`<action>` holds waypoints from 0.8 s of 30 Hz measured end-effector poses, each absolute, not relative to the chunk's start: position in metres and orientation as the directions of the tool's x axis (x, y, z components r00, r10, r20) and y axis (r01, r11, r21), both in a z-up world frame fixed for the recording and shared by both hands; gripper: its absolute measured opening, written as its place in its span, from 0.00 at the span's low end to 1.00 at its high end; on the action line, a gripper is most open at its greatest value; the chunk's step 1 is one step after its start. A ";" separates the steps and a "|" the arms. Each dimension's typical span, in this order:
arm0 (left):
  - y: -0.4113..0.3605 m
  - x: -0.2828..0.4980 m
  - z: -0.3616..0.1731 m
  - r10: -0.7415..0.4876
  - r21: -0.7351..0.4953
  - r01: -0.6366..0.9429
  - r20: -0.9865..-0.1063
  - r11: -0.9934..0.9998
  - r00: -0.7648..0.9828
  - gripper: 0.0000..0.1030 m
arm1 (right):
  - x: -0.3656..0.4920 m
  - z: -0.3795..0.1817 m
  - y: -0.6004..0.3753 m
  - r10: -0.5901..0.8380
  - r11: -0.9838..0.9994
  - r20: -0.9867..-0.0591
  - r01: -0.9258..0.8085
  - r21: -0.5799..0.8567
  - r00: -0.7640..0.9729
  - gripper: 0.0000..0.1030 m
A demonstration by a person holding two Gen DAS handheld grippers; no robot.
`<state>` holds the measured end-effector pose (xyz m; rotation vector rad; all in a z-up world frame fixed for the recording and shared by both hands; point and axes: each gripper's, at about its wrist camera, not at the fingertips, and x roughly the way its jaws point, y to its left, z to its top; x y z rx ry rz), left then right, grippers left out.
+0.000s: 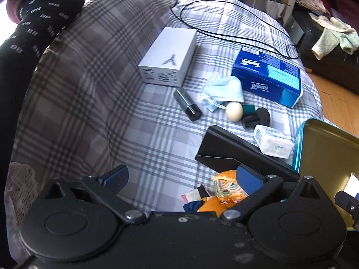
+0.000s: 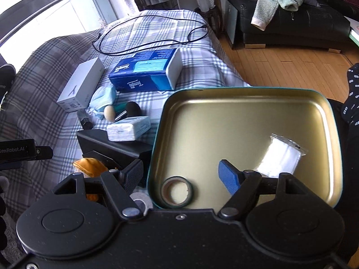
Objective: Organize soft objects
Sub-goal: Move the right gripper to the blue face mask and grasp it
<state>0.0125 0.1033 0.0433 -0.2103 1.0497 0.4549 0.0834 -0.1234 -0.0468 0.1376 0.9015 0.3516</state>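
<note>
A gold tin with a teal rim [image 2: 246, 98] lies on the checked bed. It holds a clear packet of white tissue [image 2: 282, 157] and a roll of tape [image 2: 177, 191]. My right gripper [image 2: 181, 174] is open and empty above the tin's near left corner. My left gripper [image 1: 181, 177] is open and empty above the bed, beside an orange patterned pouch [image 1: 226, 186]. A crumpled blue face mask [image 1: 224, 89], a white tissue pack [image 1: 273, 141] and a blue Tempo tissue pack [image 1: 267, 76] lie further off. The tin's edge shows in the left wrist view [image 1: 325, 148].
A white box [image 1: 168, 56], a black cylinder [image 1: 188, 105], a cream ball [image 1: 234, 111], dark small items [image 1: 255, 116], a black folded stand [image 1: 237, 148] and a black cable [image 1: 224, 29] lie on the bed. A socked foot [image 1: 40, 13] rests at the left. A dark sofa [image 2: 291, 29] stands beyond.
</note>
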 end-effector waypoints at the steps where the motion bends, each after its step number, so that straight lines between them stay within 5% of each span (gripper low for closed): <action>1: 0.109 0.011 0.045 0.265 0.044 -0.473 -0.872 0.880 0.412 0.99 | 0.085 -0.045 -0.120 0.367 0.929 -0.739 -0.252 0.270 0.564 0.69; 24: 0.147 -0.005 0.020 0.303 0.018 -0.640 -0.891 0.768 0.339 1.00 | 0.167 -0.038 0.002 0.439 0.885 -0.737 -0.388 0.258 0.513 0.69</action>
